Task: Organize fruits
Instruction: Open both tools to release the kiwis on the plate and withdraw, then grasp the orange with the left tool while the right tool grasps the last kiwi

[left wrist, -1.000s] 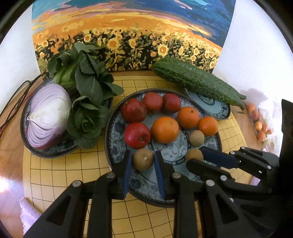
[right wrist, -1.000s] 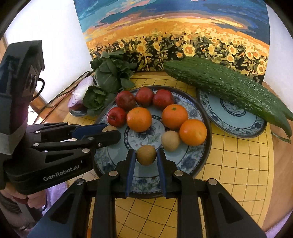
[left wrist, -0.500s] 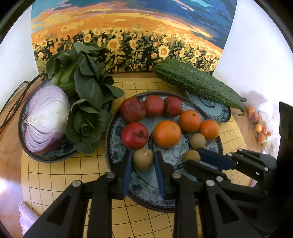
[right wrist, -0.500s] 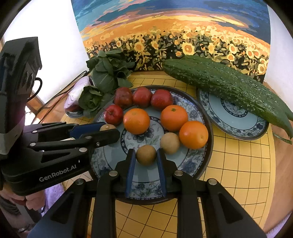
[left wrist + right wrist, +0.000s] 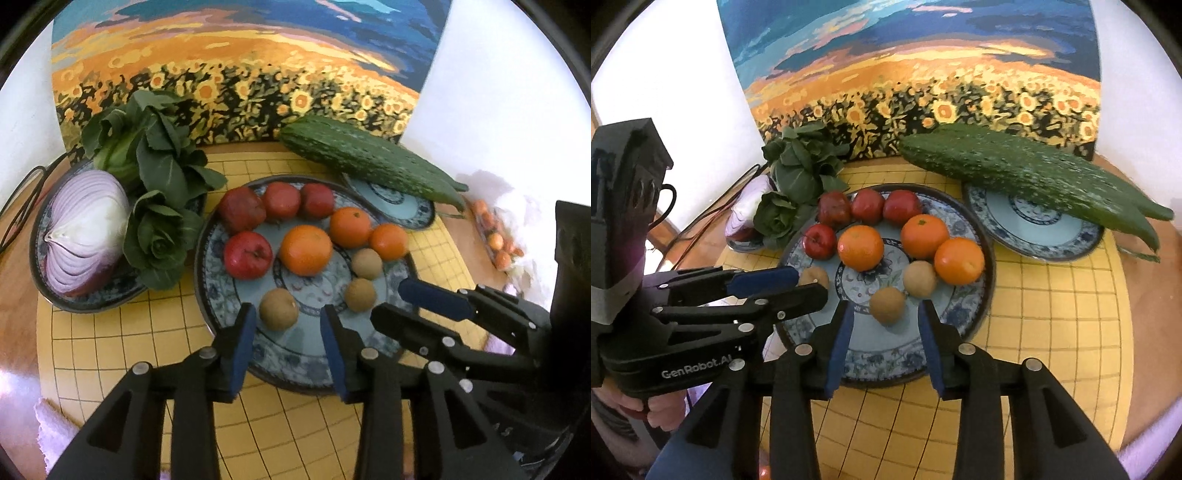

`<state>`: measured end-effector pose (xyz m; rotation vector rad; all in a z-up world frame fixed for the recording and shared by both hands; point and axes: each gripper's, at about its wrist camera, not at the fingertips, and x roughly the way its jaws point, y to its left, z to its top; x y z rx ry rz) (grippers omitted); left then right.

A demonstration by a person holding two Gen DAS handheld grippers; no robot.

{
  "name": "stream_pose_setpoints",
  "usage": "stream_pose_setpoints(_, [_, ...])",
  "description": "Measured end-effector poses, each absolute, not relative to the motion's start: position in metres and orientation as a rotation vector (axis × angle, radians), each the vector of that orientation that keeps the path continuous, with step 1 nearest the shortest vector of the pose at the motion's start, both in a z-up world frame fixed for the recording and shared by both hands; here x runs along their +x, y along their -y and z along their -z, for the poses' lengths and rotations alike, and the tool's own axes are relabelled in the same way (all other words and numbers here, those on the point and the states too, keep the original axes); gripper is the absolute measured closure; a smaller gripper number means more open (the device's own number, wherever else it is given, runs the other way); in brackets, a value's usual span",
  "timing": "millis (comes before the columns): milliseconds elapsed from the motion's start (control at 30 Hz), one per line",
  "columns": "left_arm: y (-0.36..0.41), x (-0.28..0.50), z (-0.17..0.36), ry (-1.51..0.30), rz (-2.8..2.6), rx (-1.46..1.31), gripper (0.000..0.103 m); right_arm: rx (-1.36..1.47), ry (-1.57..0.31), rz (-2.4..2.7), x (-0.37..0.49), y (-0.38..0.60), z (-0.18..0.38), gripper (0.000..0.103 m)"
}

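So both grippers are letting go at once: the left gripper has its jaws opening with a brown fruit sitting loose between the blue pads on the near left of the big patterned plate, and the right gripper is opening the same way around another brown fruit on the plate's near side. Behind them sit a third brown one, three oranges and four red apples along the far rim, a bumpy green gourd on the smaller plate far right, greens and a cut purple cabbage far left
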<state>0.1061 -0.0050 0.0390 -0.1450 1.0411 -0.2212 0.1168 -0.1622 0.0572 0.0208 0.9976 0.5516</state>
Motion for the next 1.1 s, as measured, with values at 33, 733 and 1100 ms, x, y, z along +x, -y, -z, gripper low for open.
stream_pose_setpoints(33, [0.006,0.104,-0.04,-1.041,0.229,-0.141,0.063,0.024,-0.995,-0.541,0.113,0.164,-0.058,0.064])
stream_pose_setpoints(733, [0.012,0.046,-0.057,-1.045,0.217,-0.172,0.06,0.033,-0.993,-0.478,0.048,0.195,-0.069,0.064])
stream_pose_setpoints(1100, [0.035,0.001,-0.059,-1.064,0.174,-0.193,0.06,0.031,-0.997,-0.514,0.021,0.224,-0.072,0.064])
